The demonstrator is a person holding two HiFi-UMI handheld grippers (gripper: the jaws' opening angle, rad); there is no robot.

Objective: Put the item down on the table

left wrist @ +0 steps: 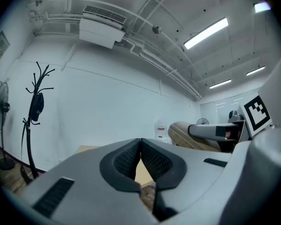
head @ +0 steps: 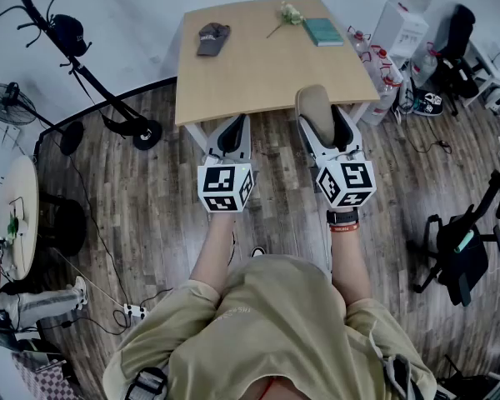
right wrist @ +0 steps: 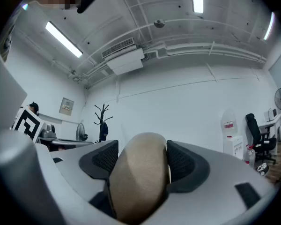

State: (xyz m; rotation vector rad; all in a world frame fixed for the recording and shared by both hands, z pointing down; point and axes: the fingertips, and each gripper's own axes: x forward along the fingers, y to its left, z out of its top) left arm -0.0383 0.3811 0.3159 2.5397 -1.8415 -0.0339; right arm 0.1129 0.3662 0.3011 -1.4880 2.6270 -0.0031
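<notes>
The pale wooden desk (head: 267, 65) stands at the far side of the scene, and most of its near half is bare, which looks like the natural place for a put-down. Both grippers are held out level over the plank floor (head: 150, 198), just short of the desk's near edge.

The right gripper (head: 327, 132) has its fingers (right wrist: 187, 161) spread wide and pressed against both flanks of the item (head: 315, 105), a tan, rounded, soft-looking thing whose far end just reaches over the desk's edge. Held by its sides like this, it probably only needs carrying forward and lowering before release.

The left gripper (head: 227, 136) idles alongside, fingers (left wrist: 126, 161) closed tip to tip with nothing between them; it seems to have no part in this step.

Along the far edge lie a dark cap (head: 212, 37) at the left, a teal book (head: 322, 31) at the right, and a small flower (head: 288, 15) between them, all well apart from the open near area.
</notes>
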